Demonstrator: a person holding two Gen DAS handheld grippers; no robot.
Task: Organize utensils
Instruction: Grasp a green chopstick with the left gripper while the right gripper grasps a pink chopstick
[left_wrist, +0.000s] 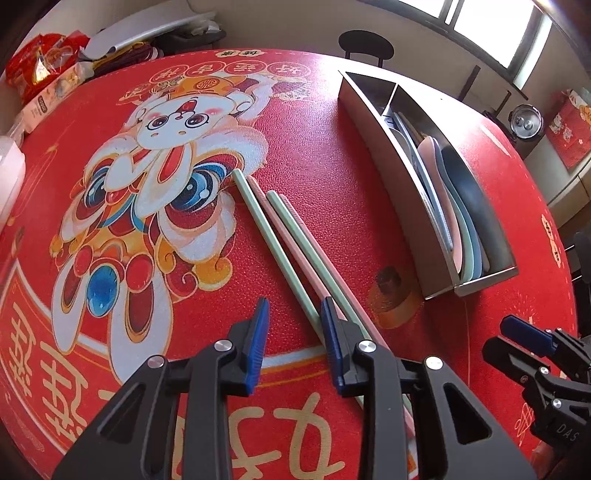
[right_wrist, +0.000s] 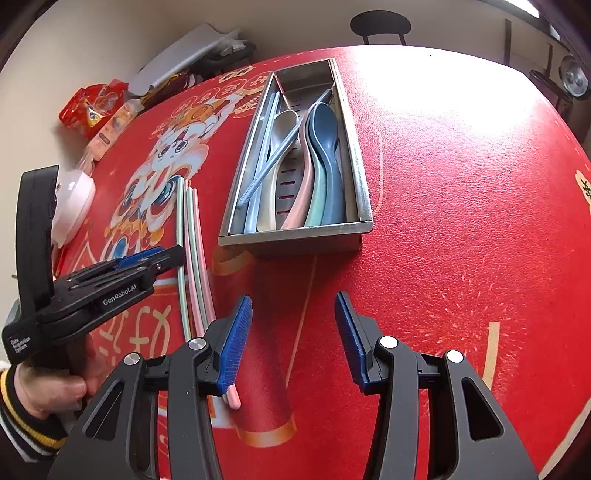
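Note:
Several green and pink chopsticks (left_wrist: 288, 236) lie side by side on the red tablecloth; they also show in the right wrist view (right_wrist: 192, 251). A steel utensil tray (right_wrist: 360, 177) holds blue chopsticks and several spoons (right_wrist: 321, 162); it also shows in the left wrist view (left_wrist: 373, 147). My left gripper (left_wrist: 293, 314) is open, low over the near ends of the chopsticks, its right finger over them. My right gripper (right_wrist: 293, 314) is open and empty, in front of the tray. The left gripper shows in the right wrist view (right_wrist: 162, 256) beside the chopsticks.
Red snack bags (left_wrist: 40, 74), a box and a white container (left_wrist: 9, 177) sit at the table's far left edge. A black stool (left_wrist: 365, 42) stands beyond the table. The right gripper shows at the right edge of the left wrist view (left_wrist: 532, 336).

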